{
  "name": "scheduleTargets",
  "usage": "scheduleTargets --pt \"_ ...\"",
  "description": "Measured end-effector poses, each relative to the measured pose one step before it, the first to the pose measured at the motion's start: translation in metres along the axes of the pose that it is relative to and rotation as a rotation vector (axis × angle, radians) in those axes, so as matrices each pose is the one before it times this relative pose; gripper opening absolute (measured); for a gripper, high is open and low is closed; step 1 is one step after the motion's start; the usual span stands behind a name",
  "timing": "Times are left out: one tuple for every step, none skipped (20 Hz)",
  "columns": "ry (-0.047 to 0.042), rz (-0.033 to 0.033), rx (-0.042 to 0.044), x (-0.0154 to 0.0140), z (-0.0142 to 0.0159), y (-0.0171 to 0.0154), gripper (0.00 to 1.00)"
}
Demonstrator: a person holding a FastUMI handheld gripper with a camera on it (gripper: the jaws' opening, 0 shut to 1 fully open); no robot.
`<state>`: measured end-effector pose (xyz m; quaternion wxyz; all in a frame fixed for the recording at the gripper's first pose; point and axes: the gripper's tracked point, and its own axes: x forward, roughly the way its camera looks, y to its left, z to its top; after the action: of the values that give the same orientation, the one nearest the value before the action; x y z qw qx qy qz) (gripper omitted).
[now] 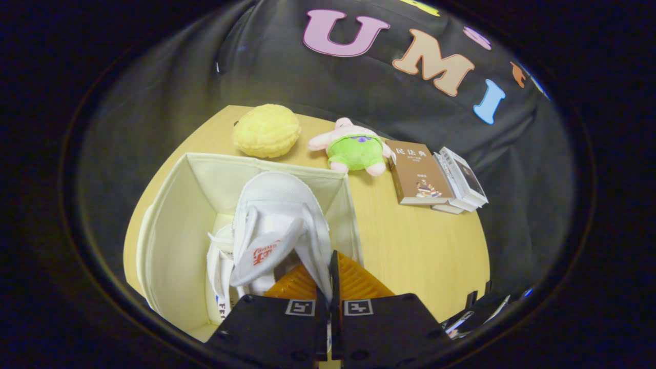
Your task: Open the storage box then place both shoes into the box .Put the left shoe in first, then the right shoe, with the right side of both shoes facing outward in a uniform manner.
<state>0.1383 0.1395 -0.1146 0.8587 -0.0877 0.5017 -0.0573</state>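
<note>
Hand-held gripper [332, 287] clamped, apparently, on the thin heel edge of a light, soft white shoe [279, 225] above the open box [174, 225].

Shoes [271, 225] crowding box [174, 230]; apparently open tabletop [410, 246] alongside.

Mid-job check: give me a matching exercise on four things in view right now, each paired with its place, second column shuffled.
Things:
1. white sneaker
2. round yellow plush cushion
3. brown hardcover book
4. pink plush toy in green shorts

Places:
A. on the wooden table, between the cushion and the book
B. pinched by its edge in the gripper, over the open cream fabric storage box
C. beyond the box's far wall
D. lying flat beside a few white books

Pairs: 1-B, 2-C, 3-D, 4-A
</note>
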Motion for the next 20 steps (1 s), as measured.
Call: scheduleTargets --pt "0.00588 0.00237 0.00262 0.00060 0.00165 -0.00026 0.07" --pt "0.00494 -0.00048 -0.00081 -0.00131 -0.00179 0.00153 0.08" --pt "0.00150 0.00309 -0.00047 0.00054 0.00028 0.00041 0.08" --pt "0.00010 -0.00387 0.00035 0.00028 -0.00094 -0.00199 0.09" --pt "0.00269 0.00258 0.00436 -0.00090 -0.00018 0.00012 0.10" --pt "0.00126 0.02013 0.00129 0.00239 -0.00075 0.00370 0.10" --pt "-0.00309 0.03191 0.00279 -0.00197 0.00103 0.00437 0.13" --pt "-0.01303 0.02878 0.00947 -0.00035 0.00223 0.00195 0.19" --pt "-0.01338 0.02264 0.01728 -0.00600 0.00156 0.00132 0.28" --pt "-0.02151 0.01717 0.01460 -0.00639 0.00352 0.00132 0.38" --pt "-0.02185 0.01003 0.01115 -0.00623 0.00522 -0.00037 0.48" --pt "-0.01837 0.00823 0.00884 -0.00540 0.00195 -0.00021 0.62" --pt "-0.02030 0.00784 0.00997 -0.00700 0.00245 0.00000 0.71" --pt "-0.02088 0.00293 0.01350 -0.00703 0.00405 -0.00215 0.80" --pt "-0.01574 -0.00932 0.00755 -0.00752 0.00303 -0.00517 0.88" --pt "-0.01340 -0.00099 0.01005 -0.00863 0.00163 -0.00380 0.97" --pt "-0.01615 0.00639 0.01745 -0.00486 0.00174 -0.00187 0.98" --pt "-0.01967 0.01879 0.01732 -0.00537 0.00372 0.00088 0.98" --pt "-0.02100 0.01638 0.01440 -0.00624 0.00367 -0.00026 0.98" --pt "-0.02611 0.00975 0.00958 -0.00687 0.00572 -0.00101 0.98"
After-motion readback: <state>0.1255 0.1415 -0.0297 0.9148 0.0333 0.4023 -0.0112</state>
